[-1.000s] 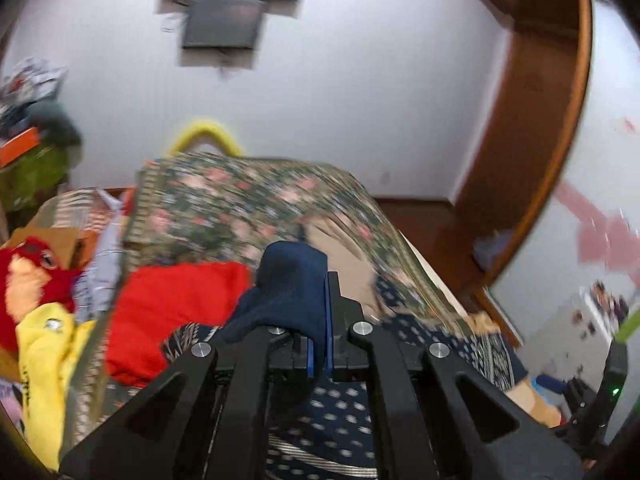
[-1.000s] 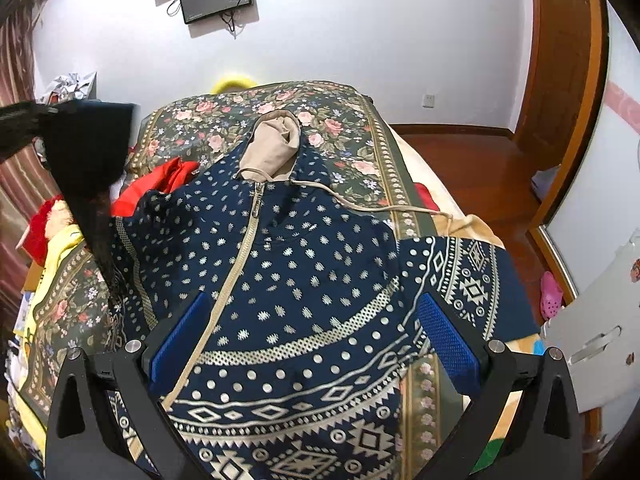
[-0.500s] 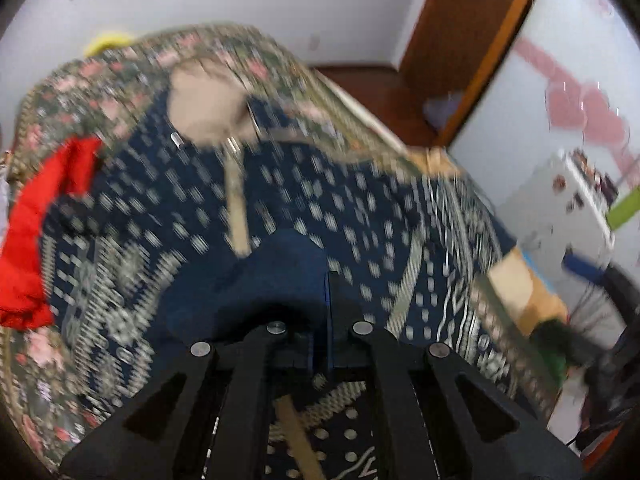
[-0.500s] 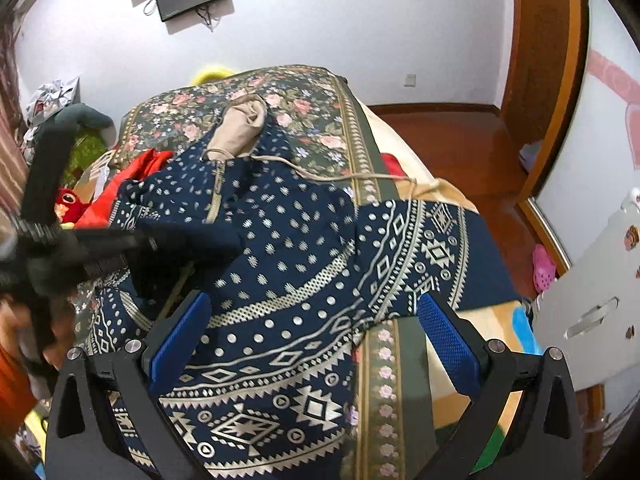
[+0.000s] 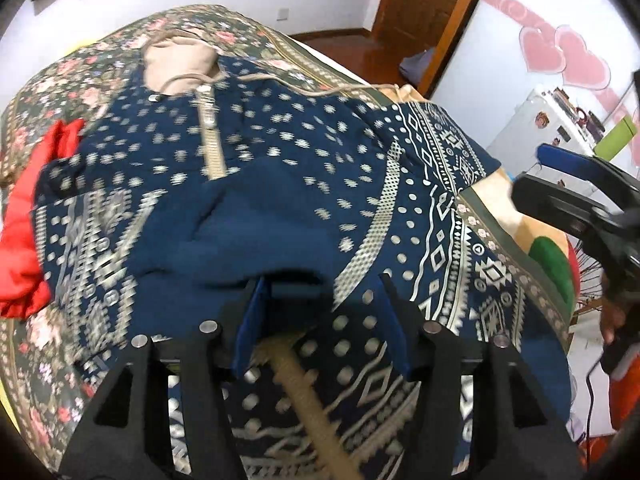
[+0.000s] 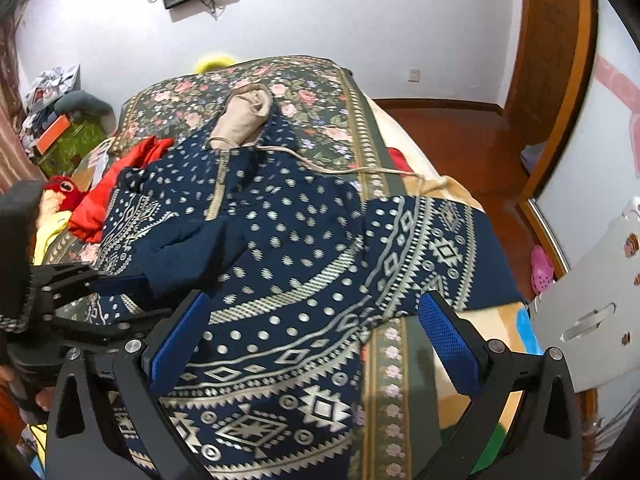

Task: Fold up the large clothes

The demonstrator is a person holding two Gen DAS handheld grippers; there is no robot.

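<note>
Here, the left gripper [image 5: 320,312], fingers spread, is lying over the hooded jacket's [image 6: 304,240] folded-in sleeve [image 5: 256,236] at 6 o'clock; the right gripper [image 6: 312,340] is hovering wide apart; the other sleeve [image 6: 436,248] is lying unfolded at 3 o'clock.

even indoor light; left view perhaps motion-blurred; fisheye-warped edges.

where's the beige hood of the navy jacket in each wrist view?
Left wrist: beige hood upper left, at the jacket's far end on the floral bedspread.
Right wrist: beige hood upper centre, slightly left.
Shared landmark: the beige zipper running down from the hood.
</note>
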